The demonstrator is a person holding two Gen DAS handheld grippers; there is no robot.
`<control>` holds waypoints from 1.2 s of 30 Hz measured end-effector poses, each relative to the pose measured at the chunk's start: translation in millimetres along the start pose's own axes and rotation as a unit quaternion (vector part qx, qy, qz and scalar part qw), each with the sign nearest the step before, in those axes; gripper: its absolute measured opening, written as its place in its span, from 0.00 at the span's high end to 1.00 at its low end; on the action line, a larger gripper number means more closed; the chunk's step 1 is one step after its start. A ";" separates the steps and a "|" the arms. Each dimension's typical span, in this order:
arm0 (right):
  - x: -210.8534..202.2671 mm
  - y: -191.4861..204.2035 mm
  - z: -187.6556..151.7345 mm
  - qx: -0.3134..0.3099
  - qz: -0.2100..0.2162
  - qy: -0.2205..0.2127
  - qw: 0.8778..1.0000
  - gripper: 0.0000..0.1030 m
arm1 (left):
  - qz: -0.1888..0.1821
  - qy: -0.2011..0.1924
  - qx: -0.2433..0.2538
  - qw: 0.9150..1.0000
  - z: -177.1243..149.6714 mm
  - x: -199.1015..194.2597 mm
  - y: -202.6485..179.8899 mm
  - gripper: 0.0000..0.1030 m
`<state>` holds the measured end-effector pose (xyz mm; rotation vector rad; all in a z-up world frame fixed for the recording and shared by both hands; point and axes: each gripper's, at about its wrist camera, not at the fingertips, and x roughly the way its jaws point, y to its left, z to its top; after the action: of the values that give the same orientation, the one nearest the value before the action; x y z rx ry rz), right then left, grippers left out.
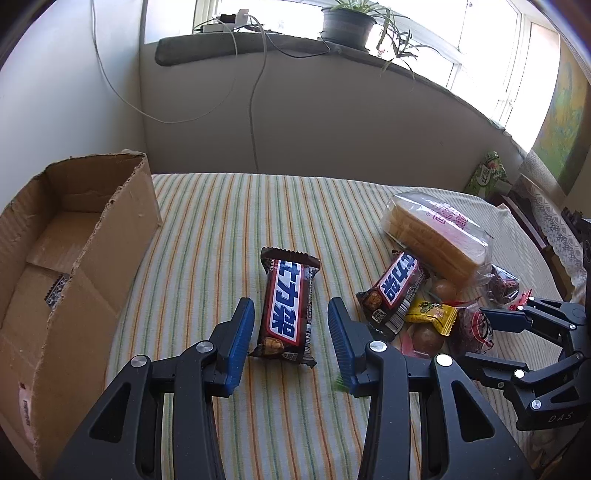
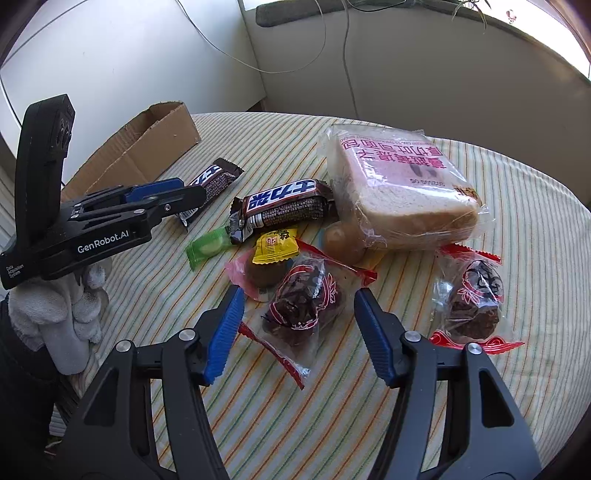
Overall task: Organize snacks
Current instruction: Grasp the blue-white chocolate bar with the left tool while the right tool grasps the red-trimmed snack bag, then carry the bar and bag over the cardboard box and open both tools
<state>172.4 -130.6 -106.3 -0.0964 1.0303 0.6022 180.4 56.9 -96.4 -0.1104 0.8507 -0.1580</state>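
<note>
My left gripper [image 1: 291,332]: jaws spread, straddling a chocolate bar [image 1: 289,306] at frame centre, not touching. My right gripper [image 2: 299,332]: jaws spread either side of a dried-fruit packet [image 2: 304,301], lower centre. Second chocolate bar [image 2: 284,210], bagged bread [image 2: 399,192]: centre right. Cardboard box [image 1: 74,258]: left edge, on striped cloth [image 1: 221,221].

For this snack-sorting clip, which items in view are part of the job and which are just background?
Job:
- open brown cardboard box
- two brown chocolate bars
- bagged sliced bread loaf
- two clear packets of dark dried fruit
- small yellow candy packet
- green wrapped candy
- left claw, right claw, both open

Background:
- potted plant
- white cables
- striped tablecloth
</note>
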 end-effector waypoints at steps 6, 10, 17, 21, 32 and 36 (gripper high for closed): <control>0.6 -0.3 0.2 0.003 0.002 0.000 1.000 0.45 | 0.002 0.007 -0.001 1.000 0.2 5.9 1.9 0.74; -2.6 -3.9 -0.9 0.010 0.007 -0.001 1.000 0.56 | 0.002 0.003 0.002 1.000 -0.2 5.2 0.2 0.74; -12.8 -9.0 -5.0 0.015 0.013 -0.005 1.000 0.66 | -0.003 -0.015 0.000 1.000 -3.9 -12.8 -3.4 0.74; -23.5 -8.2 -8.5 0.012 0.010 -0.015 1.000 0.66 | -0.004 -0.027 -0.001 1.000 -6.6 -26.5 -0.9 0.74; -53.6 7.8 -4.3 -0.003 0.014 -0.048 0.999 0.67 | 0.004 -0.071 -0.016 0.997 -15.6 -72.5 19.2 0.74; -56.5 26.1 4.9 -0.016 0.021 -0.058 0.998 0.67 | 0.016 -0.083 -0.022 0.996 -19.3 -86.6 29.7 0.74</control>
<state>142.0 -131.1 -51.9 -0.0675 0.9122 0.6561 112.5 101.3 -49.8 -0.1480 0.6904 -0.0981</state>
